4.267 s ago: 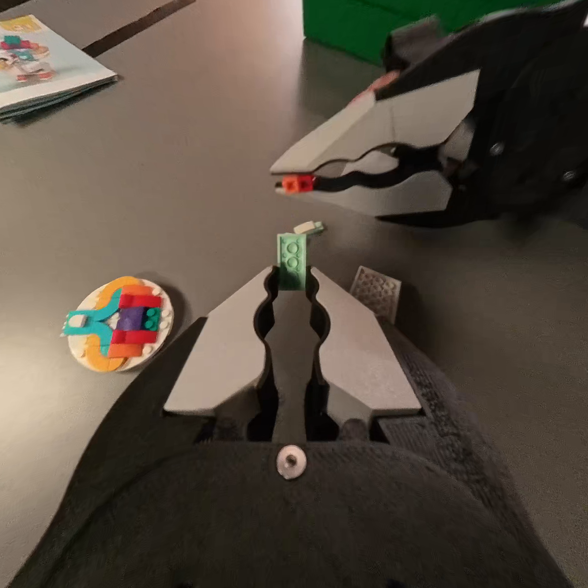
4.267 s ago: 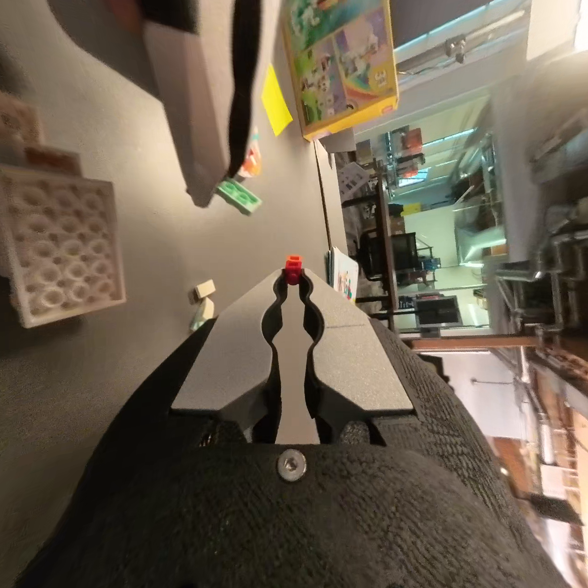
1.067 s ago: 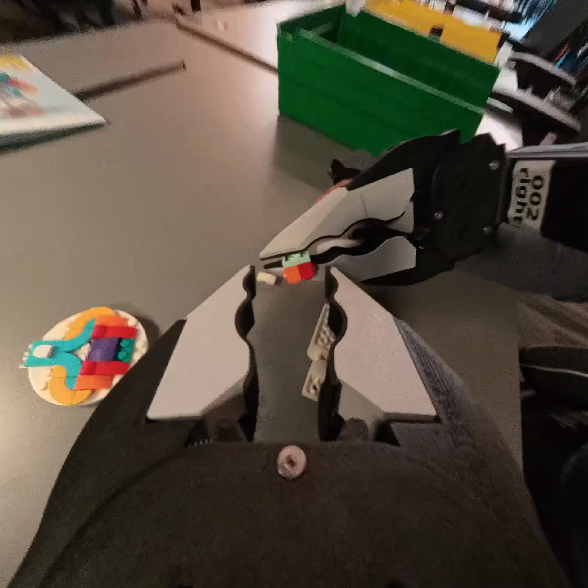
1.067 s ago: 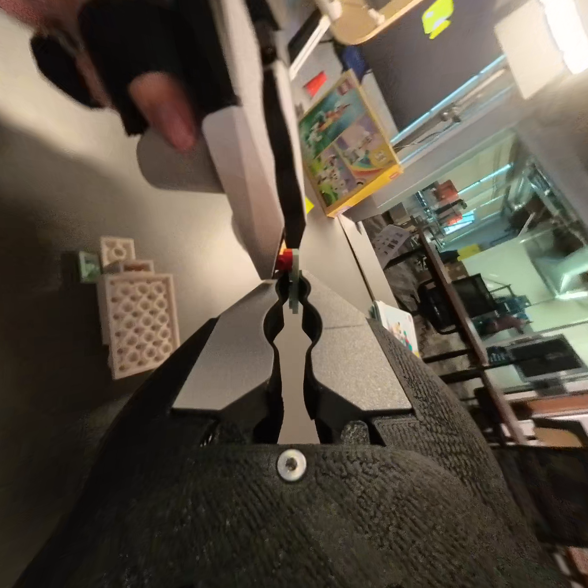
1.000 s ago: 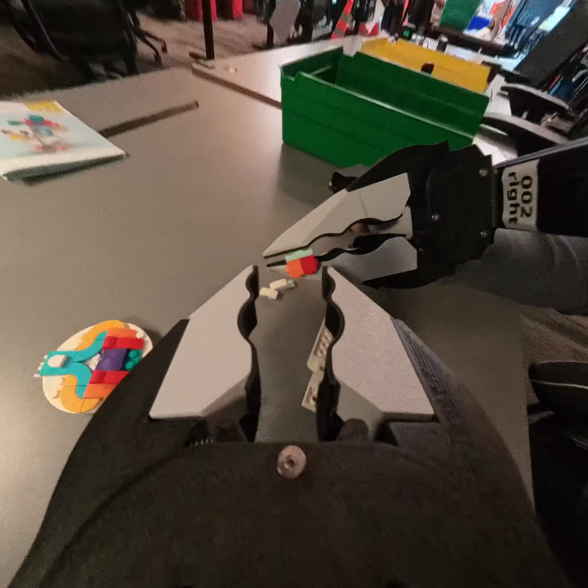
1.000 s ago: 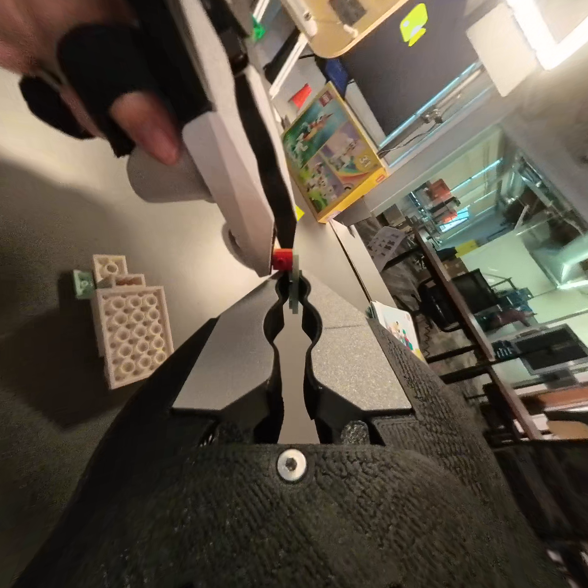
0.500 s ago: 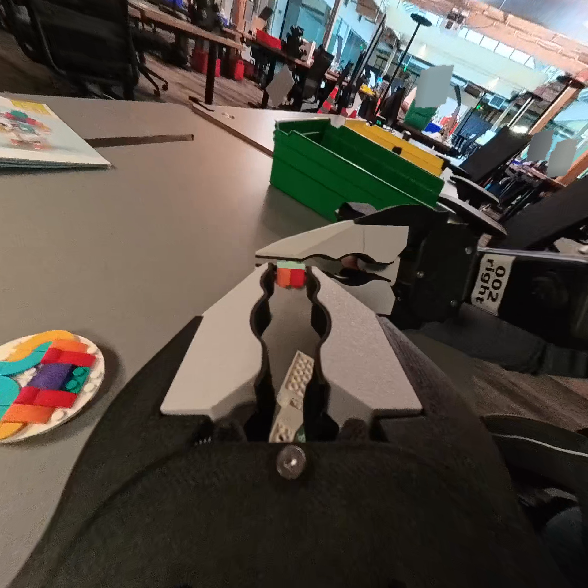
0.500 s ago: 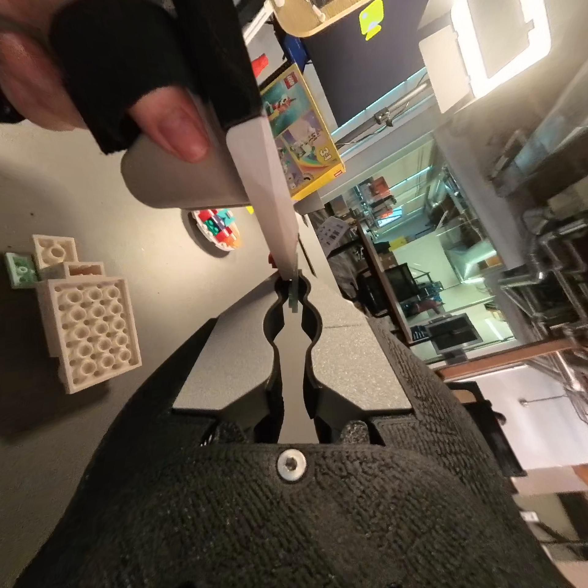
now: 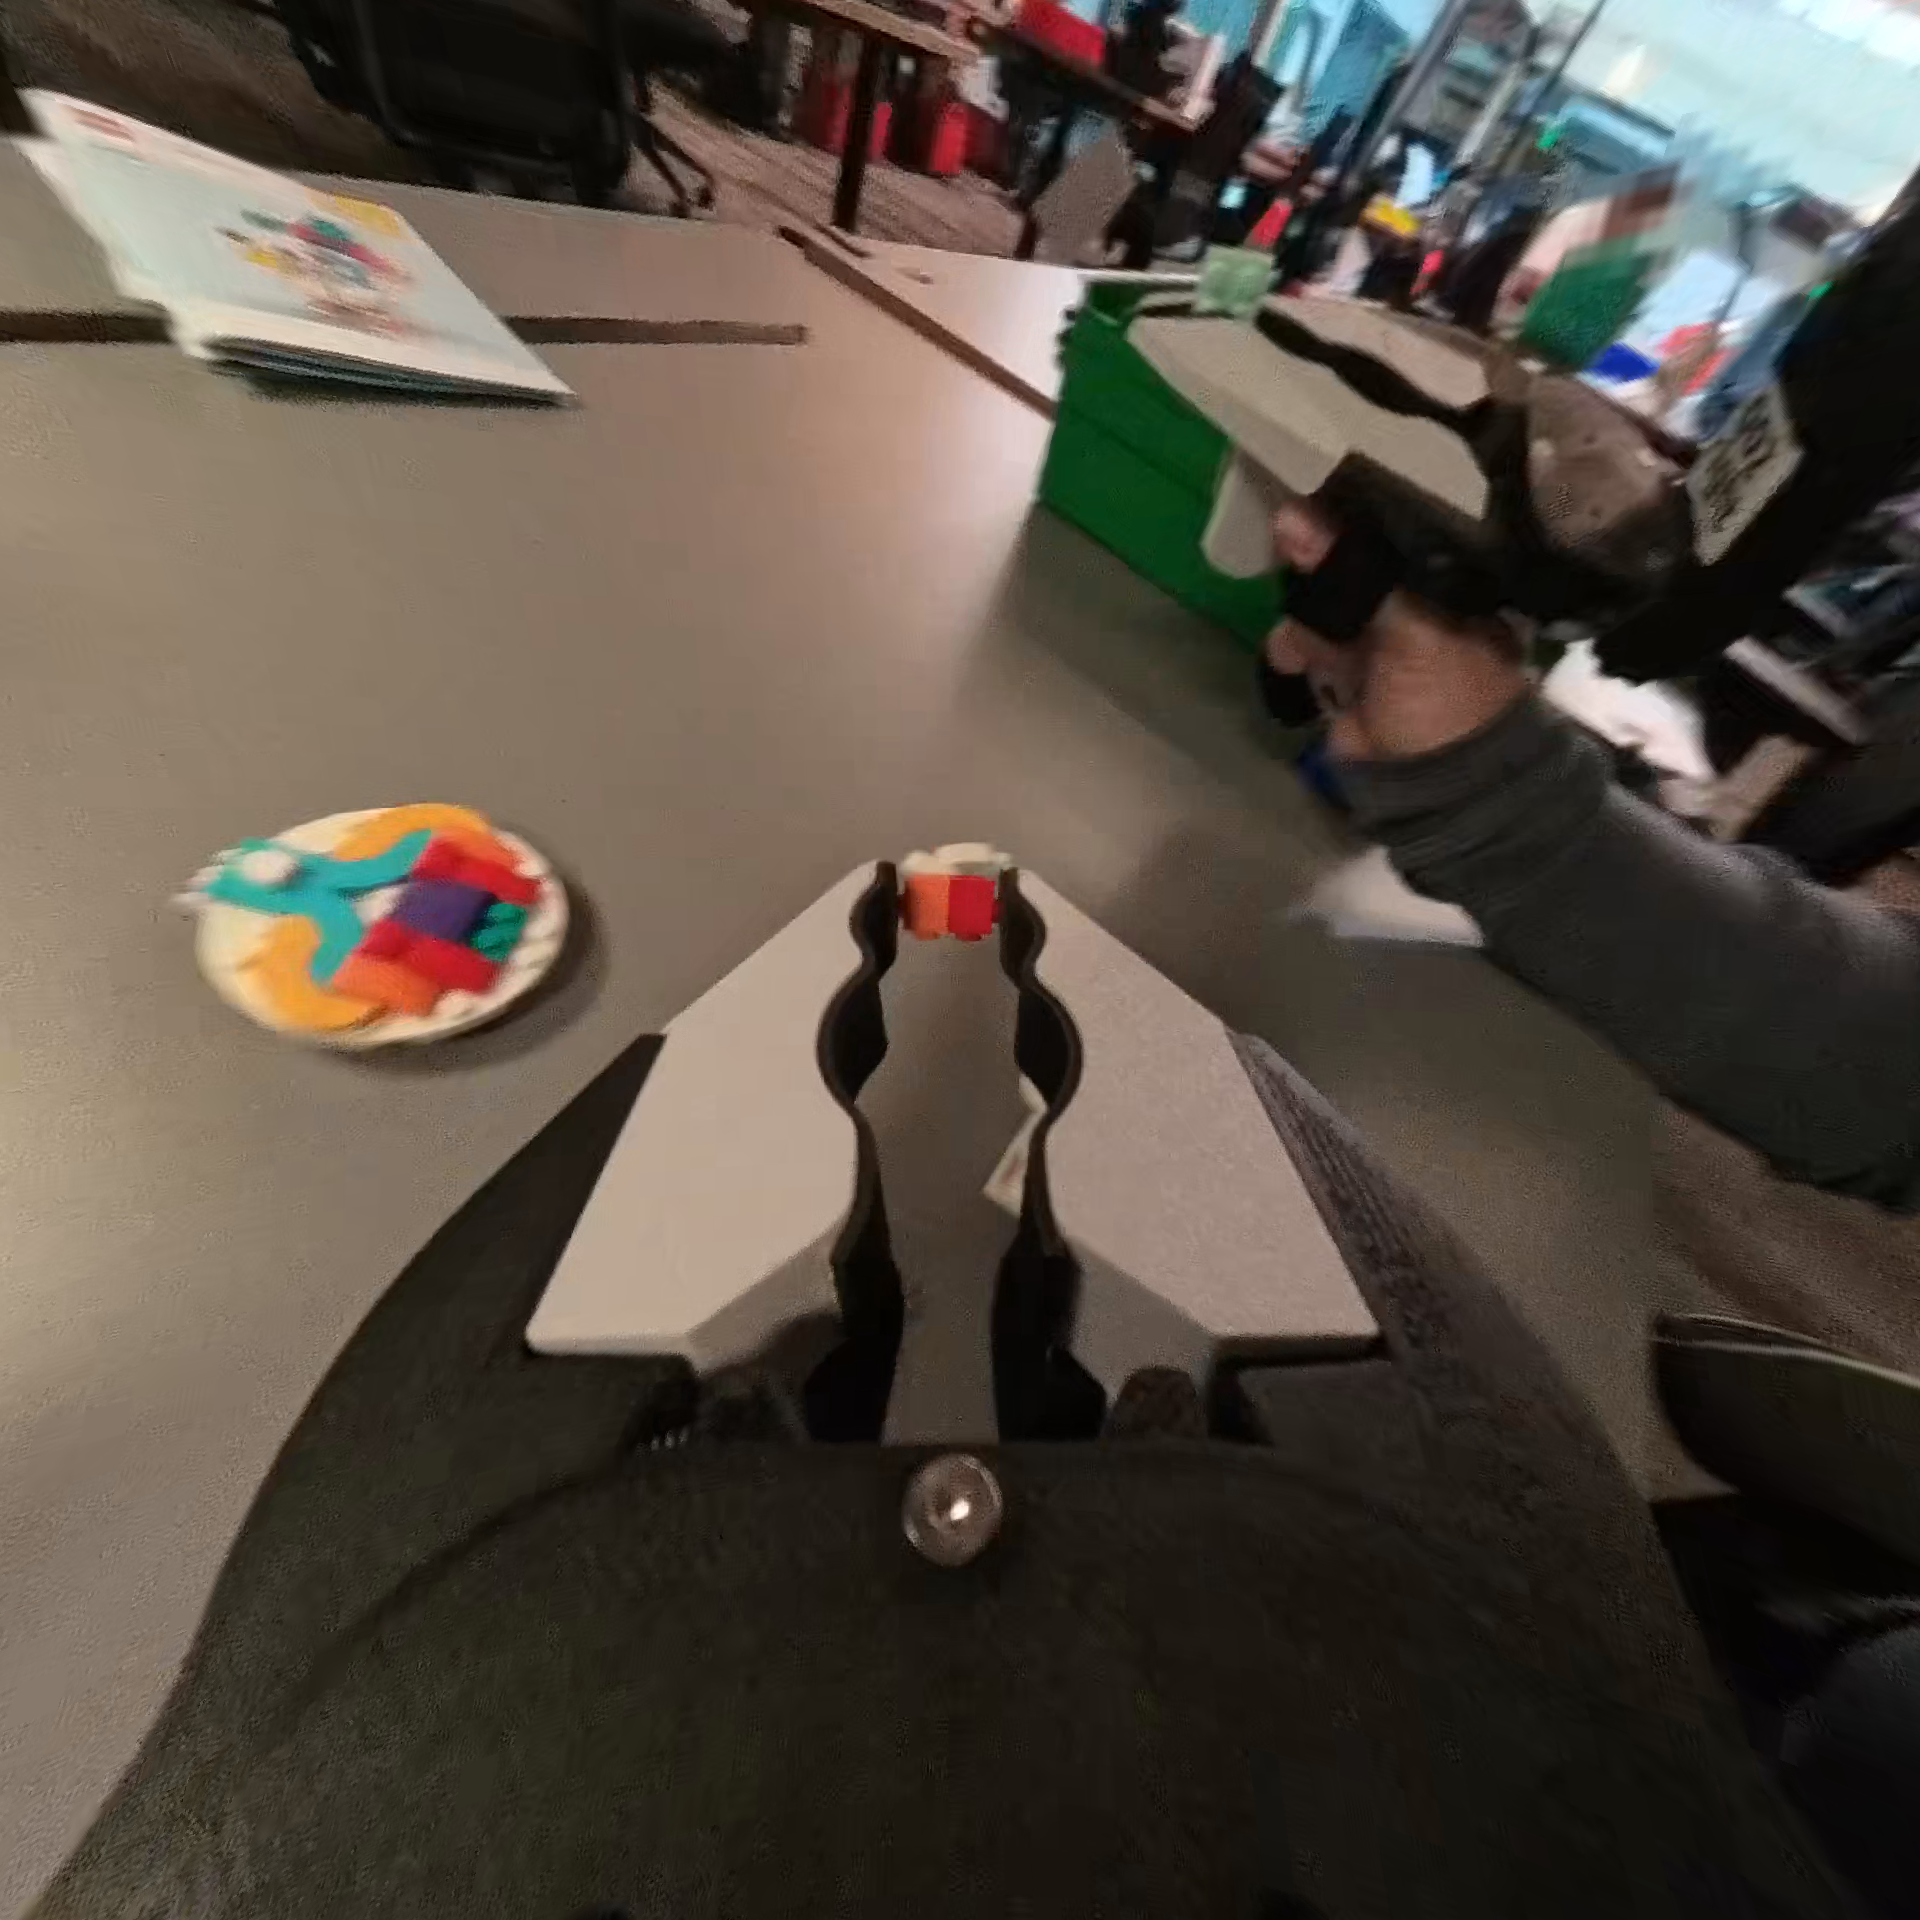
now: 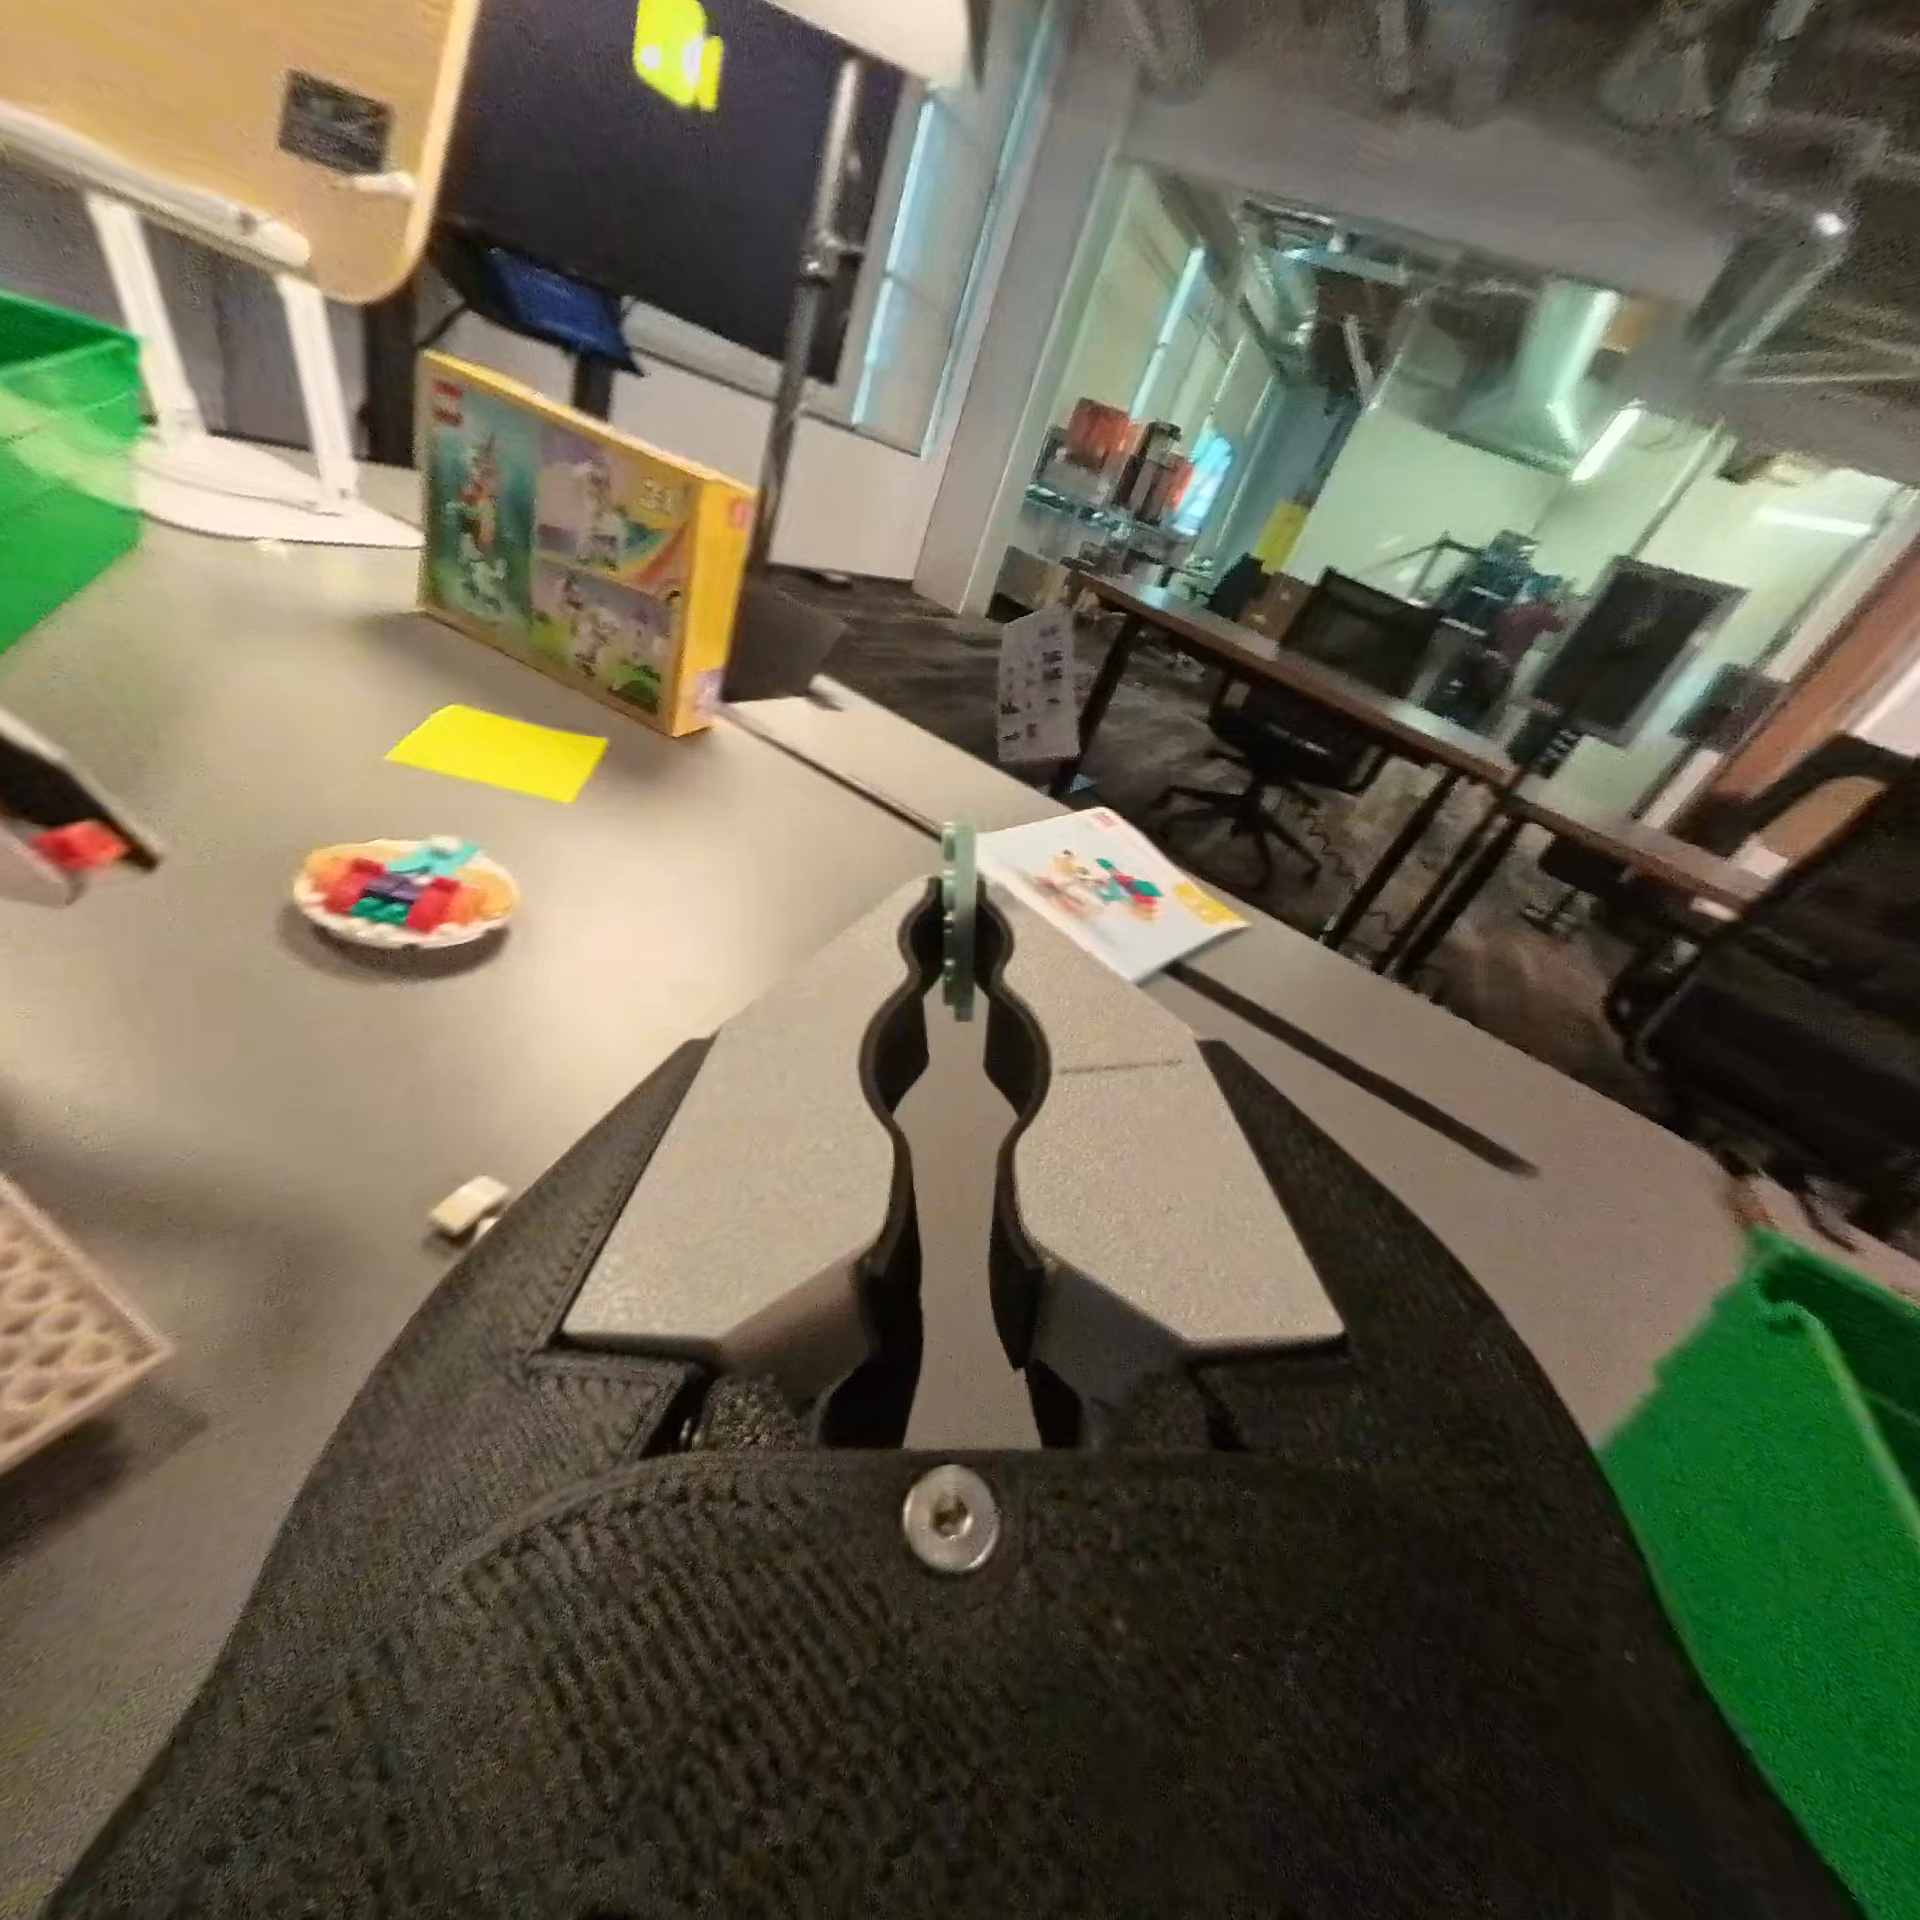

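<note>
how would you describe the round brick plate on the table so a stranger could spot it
On the grey table, look between the yellow sheet of paper and the left hand-held gripper. The round plate lies flat there. It is the only disc, white-rimmed and covered in teal, red, orange and purple bricks.

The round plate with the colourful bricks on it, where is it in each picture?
Left wrist view: the round plate lies on the grey table, left of centre, to the left of the left tool.
Right wrist view: it lies at middle left, in front of the yellow paper.
Shared landmark: the booklet, also seen at.
</note>
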`<state>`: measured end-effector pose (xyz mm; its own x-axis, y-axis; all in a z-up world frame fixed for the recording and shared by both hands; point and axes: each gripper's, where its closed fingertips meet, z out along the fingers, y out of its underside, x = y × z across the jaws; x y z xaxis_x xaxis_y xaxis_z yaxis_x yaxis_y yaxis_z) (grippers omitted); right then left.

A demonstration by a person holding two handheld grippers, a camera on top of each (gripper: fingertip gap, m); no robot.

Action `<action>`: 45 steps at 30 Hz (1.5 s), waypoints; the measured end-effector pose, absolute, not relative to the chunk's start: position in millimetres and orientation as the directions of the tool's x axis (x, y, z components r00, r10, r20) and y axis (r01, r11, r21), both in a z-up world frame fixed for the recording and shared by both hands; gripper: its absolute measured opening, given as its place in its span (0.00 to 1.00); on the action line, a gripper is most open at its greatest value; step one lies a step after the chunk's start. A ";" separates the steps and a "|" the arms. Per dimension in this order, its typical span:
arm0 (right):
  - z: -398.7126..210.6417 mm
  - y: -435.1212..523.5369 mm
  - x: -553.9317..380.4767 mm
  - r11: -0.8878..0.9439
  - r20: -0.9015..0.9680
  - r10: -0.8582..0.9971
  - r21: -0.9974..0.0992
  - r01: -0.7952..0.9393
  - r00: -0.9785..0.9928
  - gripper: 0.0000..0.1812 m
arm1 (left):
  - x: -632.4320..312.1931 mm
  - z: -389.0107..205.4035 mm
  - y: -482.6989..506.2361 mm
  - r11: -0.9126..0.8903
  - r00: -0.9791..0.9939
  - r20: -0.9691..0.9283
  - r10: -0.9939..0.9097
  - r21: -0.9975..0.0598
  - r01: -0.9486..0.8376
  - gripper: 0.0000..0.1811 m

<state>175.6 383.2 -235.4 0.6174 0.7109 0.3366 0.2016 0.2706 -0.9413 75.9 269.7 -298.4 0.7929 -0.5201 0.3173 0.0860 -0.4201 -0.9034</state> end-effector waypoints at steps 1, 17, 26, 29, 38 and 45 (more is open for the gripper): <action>-238.0 378.4 168.0 0.279 0.349 0.728 -0.937 0.211 0.590 0.01 | 68.0 -299.3 268.6 -0.394 0.829 0.250 -0.500 -0.918 0.039 0.10; -287.5 341.2 115.0 0.393 0.537 0.786 -0.816 0.424 0.305 0.01 | -174.7 -311.3 191.7 -0.833 0.990 0.054 0.129 -0.536 0.138 0.10; -295.3 327.7 106.2 0.455 0.588 0.779 -0.770 0.448 0.219 0.01 | -204.2 -348.4 175.9 -0.902 0.958 0.046 0.283 -0.326 0.282 0.41; -296.1 323.7 104.2 0.479 0.608 0.769 -0.752 0.452 0.198 0.00 | -211.8 -353.8 166.6 -0.915 0.948 0.017 0.317 -0.257 0.311 0.51; -298.6 314.8 100.2 0.529 0.650 0.745 -0.711 0.462 0.147 0.01 | -226.0 -362.5 152.8 -0.940 0.946 -0.063 0.317 -0.152 0.305 0.61; -302.5 311.2 97.7 0.532 0.648 0.752 -0.706 0.468 0.123 0.01 | -213.8 -317.6 185.3 -0.832 0.930 0.239 0.278 -0.423 0.358 0.10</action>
<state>97.7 311.2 -302.5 0.1226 0.7519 0.6478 0.4675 0.5320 -0.7060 -213.8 185.3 -317.6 0.9303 0.2780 0.2391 0.3575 -0.8325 -0.4233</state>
